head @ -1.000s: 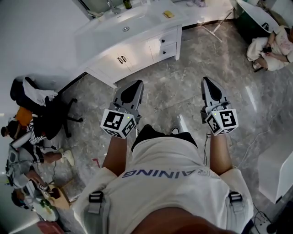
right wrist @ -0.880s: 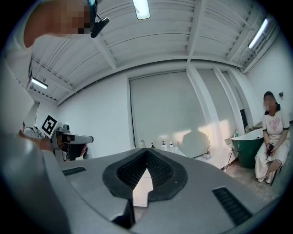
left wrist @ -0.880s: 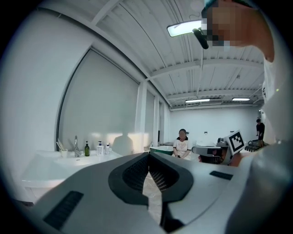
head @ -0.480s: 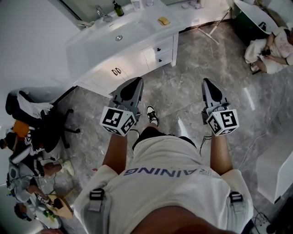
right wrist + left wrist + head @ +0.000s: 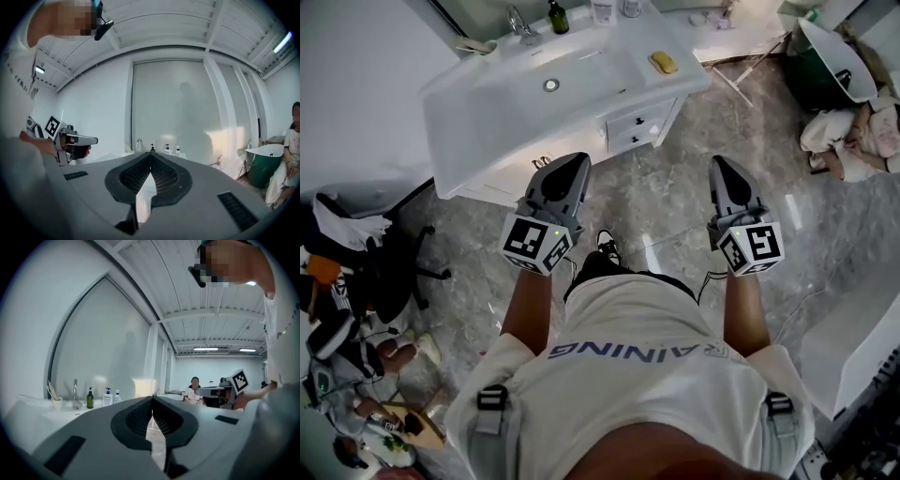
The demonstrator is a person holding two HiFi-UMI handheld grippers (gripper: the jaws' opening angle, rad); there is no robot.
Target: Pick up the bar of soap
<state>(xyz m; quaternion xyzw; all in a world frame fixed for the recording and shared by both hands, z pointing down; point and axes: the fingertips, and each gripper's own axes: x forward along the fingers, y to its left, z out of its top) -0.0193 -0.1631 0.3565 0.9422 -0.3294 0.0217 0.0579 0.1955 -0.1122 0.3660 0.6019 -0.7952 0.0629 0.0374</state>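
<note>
Short of the white vanity counter (image 5: 478, 112), we carry the grey left gripper (image 5: 570, 169) and grey right gripper (image 5: 720, 167) closed and empty; the yellow oval bar of soap (image 5: 663, 62) lies at that counter's right end, so we'd step closer, then open the right jaws wide.

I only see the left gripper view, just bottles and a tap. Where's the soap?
Observer: The head view shows a yellow bar of soap lying on the white counter, right of the basin.
Operator: Is a gripper touching it?
Observer: No. The left gripper and right gripper are held out in front of the person, apart from the soap.
Operator: Is the right one open?
Observer: Shut, with nothing between its jaws.
</note>
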